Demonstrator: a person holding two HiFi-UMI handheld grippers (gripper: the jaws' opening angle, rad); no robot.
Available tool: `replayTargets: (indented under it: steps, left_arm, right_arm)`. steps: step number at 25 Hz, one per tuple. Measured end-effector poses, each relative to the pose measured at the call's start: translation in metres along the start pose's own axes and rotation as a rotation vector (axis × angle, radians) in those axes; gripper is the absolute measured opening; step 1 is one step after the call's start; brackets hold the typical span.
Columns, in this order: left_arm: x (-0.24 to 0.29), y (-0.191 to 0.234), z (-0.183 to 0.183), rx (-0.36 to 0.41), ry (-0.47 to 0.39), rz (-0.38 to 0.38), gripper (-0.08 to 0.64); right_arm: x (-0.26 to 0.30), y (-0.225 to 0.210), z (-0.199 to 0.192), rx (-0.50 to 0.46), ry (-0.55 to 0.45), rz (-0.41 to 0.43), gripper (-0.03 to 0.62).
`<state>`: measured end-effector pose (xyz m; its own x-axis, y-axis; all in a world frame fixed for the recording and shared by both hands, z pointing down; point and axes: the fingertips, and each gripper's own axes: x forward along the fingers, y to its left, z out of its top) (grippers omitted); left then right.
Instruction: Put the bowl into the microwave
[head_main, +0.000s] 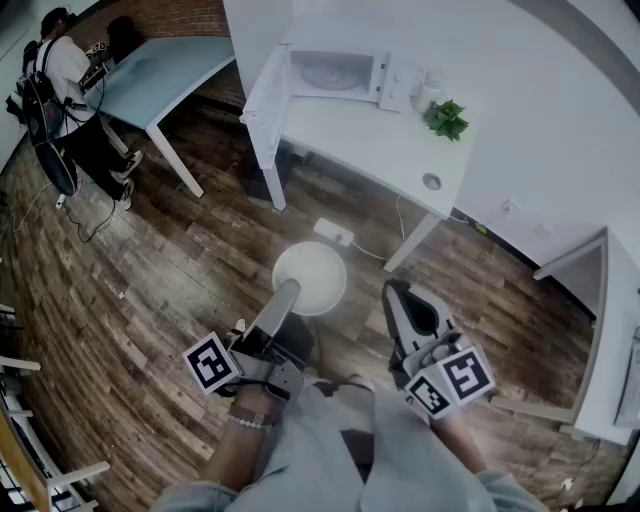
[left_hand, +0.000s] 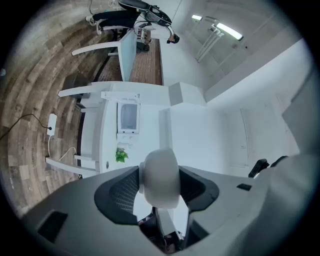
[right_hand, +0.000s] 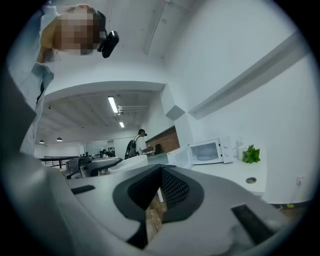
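Left tongs (head_main: 288, 296) pinched the white bowl (head_main: 312, 276) by its near rim, held above the floor, well short of the open microwave (head_main: 340, 74) on the bench (head_main: 390, 150). Right tongs (head_main: 402, 298) pressed together, empty. Bowl probably stiff, smooth and breakable; a rim hold might tip.

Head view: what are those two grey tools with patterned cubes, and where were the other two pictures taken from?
There is no robot: a person holds a two-jaw gripper in each hand, cubes included. The head view looks down from the person's head; each other picture comes from a camera on one gripper. The left gripper clamps a white bowl by its rim; the right gripper is shut, empty. On the white table ahead stands the microwave, door open, beside a small plant.
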<state>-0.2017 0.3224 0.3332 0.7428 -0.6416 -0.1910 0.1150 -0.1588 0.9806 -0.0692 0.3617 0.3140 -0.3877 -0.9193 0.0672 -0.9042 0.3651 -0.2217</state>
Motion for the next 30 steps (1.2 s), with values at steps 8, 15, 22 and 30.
replayTargets:
  steps: [8,15,22,30]
  left_arm:
    - [-0.001,0.001,-0.001,0.006,0.001,-0.005,0.219]
    - [-0.002,-0.001,0.0,0.005,0.011,-0.01,0.219]
    - [-0.003,-0.003,0.005,0.003,0.029,-0.017,0.219]
    - [-0.012,0.001,0.021,0.006,0.054,-0.015,0.219]
  right_arm:
    - [-0.002,0.003,-0.001,-0.012,0.002,0.003,0.0]
    - [-0.003,0.006,0.0,-0.014,-0.002,-0.004,0.0]
    - [-0.001,0.009,0.0,-0.009,-0.008,-0.033,0.002]
    - [0.011,0.024,-0.004,-0.021,-0.029,-0.056,0.002]
